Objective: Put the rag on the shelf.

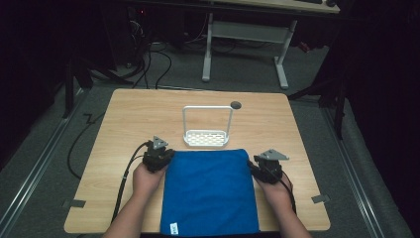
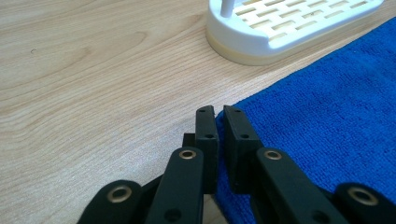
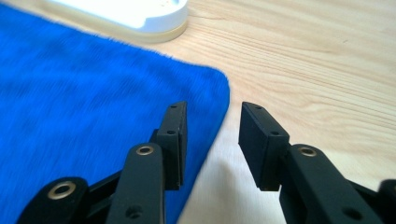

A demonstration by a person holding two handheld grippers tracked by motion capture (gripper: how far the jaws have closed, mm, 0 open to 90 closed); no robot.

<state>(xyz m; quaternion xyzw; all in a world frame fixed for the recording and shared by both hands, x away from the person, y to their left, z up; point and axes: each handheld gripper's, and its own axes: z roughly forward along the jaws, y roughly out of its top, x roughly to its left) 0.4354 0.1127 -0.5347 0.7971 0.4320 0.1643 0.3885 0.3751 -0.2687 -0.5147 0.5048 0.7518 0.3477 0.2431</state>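
High view: white rack (image 1: 205,138) sits empty, touching blue towel (image 1: 208,191).

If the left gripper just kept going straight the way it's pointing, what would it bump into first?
Probably the white rack. The left gripper, jaws nearly closed at the blue cloth's corner, points across a short stretch of bare table towards the rack's base, though it might pass just beside it.

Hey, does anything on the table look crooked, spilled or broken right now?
Nothing stands out. The blue cloth lies flat and square on the table, and the white rack stands upright just beyond it.
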